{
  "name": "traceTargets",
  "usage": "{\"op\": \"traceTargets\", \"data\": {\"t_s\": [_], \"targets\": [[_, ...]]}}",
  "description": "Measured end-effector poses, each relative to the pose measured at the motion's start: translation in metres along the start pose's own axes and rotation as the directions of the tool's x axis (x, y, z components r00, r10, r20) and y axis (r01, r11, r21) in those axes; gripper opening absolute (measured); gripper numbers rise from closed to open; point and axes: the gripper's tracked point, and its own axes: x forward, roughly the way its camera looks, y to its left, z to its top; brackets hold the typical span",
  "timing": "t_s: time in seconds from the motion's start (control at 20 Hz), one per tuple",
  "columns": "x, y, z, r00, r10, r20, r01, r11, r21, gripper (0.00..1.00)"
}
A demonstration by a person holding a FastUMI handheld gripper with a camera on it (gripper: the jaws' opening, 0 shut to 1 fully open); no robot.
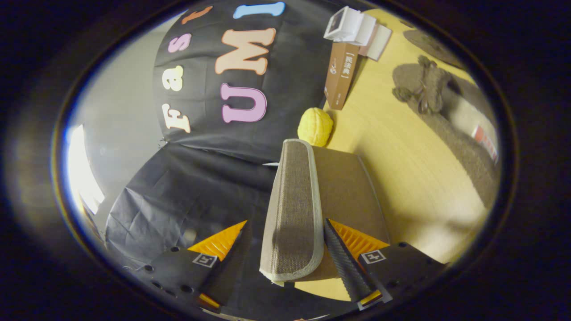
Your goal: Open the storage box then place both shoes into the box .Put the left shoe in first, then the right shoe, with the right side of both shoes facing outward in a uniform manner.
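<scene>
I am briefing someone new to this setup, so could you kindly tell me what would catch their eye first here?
First, the brown storage box's woven lid, raised on edge between the gripper jaws, which stand open around it. Just beyond it a yellow ball lies on the wooden table against the black cloth wall. Farther off, a grey-brown laced shoe lies on the table.

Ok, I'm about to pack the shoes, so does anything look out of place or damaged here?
Nothing looks spilled or broken. The box lid stands up on edge between the open fingers, with a gap on the left finger's side. Beyond them, the shoe on the table has loose, splayed laces.
</scene>
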Motion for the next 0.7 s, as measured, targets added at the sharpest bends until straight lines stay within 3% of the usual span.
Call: {"op": "traceTargets", "data": {"t_s": [0.4,0.7], "targets": [[-0.015,0.021,0.012,0.993,0.118,-0.002,-0.116,0.982,0.147,1.0],[-0.021,0.056,0.015,0.98,0.196,-0.032,-0.188,0.968,0.164,0.74]]}}
